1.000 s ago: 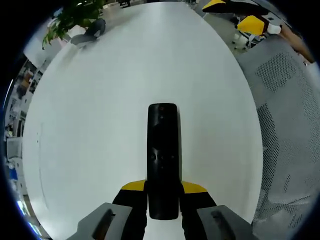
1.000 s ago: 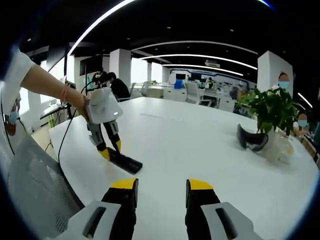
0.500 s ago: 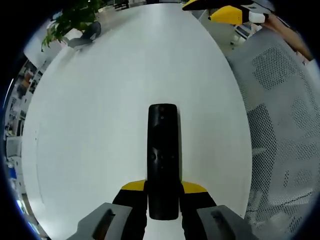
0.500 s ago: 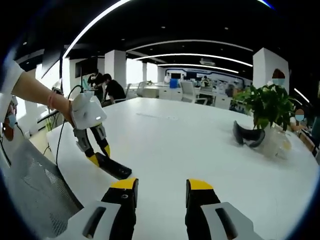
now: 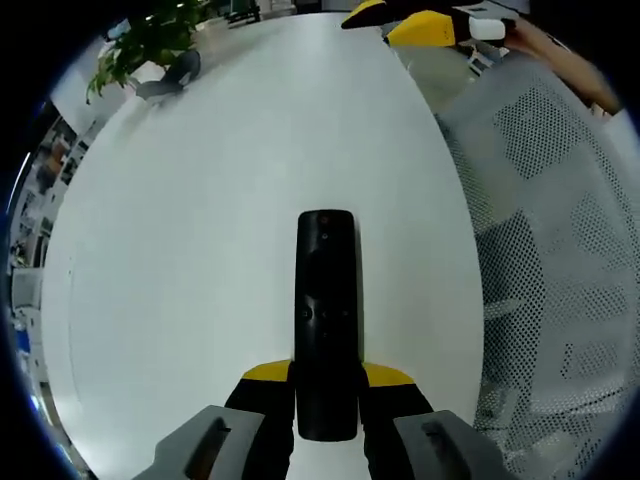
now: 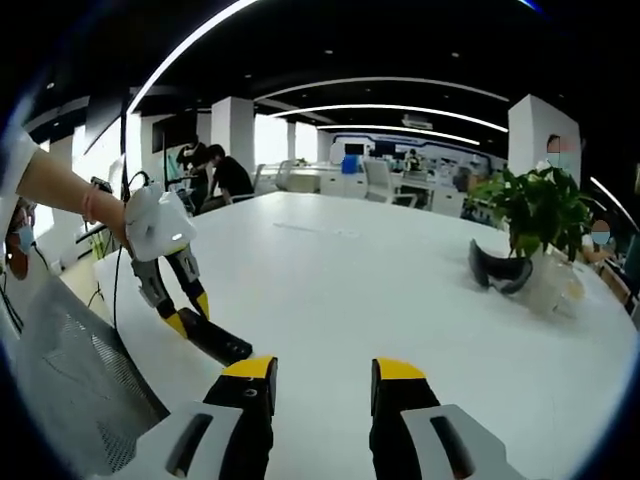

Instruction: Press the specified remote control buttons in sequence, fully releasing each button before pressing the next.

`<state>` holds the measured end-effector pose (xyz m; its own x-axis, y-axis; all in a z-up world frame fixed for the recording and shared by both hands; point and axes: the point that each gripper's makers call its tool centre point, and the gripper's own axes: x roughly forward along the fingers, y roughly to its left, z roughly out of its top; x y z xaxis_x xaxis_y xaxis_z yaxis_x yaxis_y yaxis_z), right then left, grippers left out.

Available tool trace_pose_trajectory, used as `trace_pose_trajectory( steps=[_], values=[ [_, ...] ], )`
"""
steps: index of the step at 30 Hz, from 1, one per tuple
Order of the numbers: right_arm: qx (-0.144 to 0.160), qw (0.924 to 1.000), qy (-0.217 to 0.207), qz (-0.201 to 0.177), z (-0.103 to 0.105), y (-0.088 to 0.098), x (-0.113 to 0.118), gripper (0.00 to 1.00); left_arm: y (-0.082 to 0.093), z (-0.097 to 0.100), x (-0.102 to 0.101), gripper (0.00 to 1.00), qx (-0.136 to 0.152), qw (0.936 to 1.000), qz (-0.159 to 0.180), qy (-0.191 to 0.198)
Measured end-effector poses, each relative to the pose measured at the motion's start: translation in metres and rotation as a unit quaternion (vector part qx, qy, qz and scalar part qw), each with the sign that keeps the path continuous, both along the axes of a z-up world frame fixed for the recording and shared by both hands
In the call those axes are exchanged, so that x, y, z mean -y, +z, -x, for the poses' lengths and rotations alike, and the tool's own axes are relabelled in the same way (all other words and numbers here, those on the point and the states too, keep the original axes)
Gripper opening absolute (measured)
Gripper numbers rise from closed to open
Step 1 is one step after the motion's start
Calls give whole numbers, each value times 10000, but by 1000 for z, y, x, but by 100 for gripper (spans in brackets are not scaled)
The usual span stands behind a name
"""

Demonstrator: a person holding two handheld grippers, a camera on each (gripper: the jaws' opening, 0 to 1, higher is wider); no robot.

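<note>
While the left gripper keeps pinching the remote, the spread right gripper seems nearer.

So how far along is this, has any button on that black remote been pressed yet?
Done: the left gripper is shut on the black remote, holding it out over the white table. In hand: the right gripper hangs open and empty, apart from the remote, so nothing is touching a button. Left: apparently every press; the pictures cannot show whether any was made already.
</note>
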<state>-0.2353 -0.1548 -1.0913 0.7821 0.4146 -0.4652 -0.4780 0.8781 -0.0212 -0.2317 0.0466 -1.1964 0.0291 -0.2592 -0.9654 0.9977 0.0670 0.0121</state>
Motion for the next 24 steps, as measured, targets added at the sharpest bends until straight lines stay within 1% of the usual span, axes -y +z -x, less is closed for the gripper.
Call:
trace_pose_trajectory(
  steps=[6, 14, 24],
  values=[
    [-5, 10000, -24, -15, 0, 0, 1, 35, 1, 9, -1, 24, -9, 10000, 6, -31],
    [-10, 10000, 13, 23, 2, 0, 0, 34, 1, 18, -2, 24, -3, 10000, 74, 22],
    [-20, 10000, 79, 48, 2, 0, -2, 34, 2, 26, -3, 24, 11, 9994, 280, 200]
  ],
)
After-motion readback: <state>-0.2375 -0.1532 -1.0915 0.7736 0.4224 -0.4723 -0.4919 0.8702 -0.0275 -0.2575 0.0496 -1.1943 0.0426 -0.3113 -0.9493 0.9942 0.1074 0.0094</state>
